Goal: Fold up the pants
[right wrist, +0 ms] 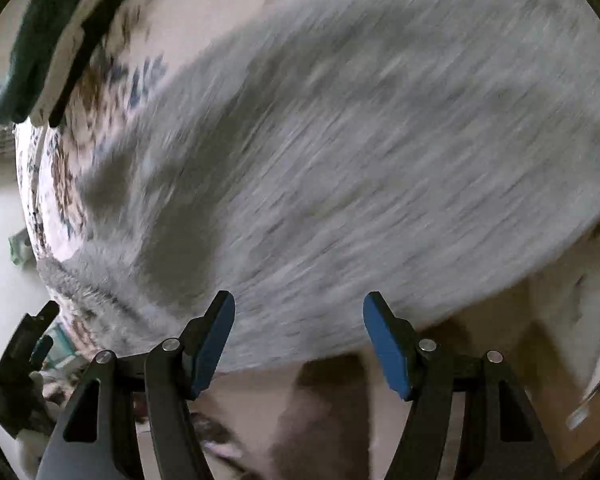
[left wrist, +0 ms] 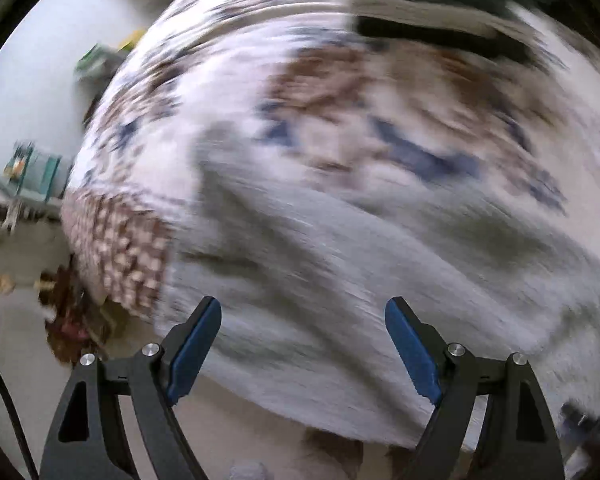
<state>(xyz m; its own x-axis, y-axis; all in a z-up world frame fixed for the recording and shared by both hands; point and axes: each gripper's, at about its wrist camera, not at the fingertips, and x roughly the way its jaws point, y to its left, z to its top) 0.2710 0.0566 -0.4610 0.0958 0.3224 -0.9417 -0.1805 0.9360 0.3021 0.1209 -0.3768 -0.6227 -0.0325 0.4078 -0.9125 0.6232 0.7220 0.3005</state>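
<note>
Light grey pants lie spread on a patterned bedspread; both views are streaked with motion blur. My left gripper hangs above the pants near their front edge, jaws wide apart with nothing between the blue pads. In the right wrist view the grey pants fill most of the picture. My right gripper stands open over their near edge, and its blue pads hold no cloth. The other gripper shows at the far left edge.
A stack of folded clothes, dark green, pale and black, sits at the far side of the bed, seen also as a stack at top left. Floor and clutter lie left of the bed.
</note>
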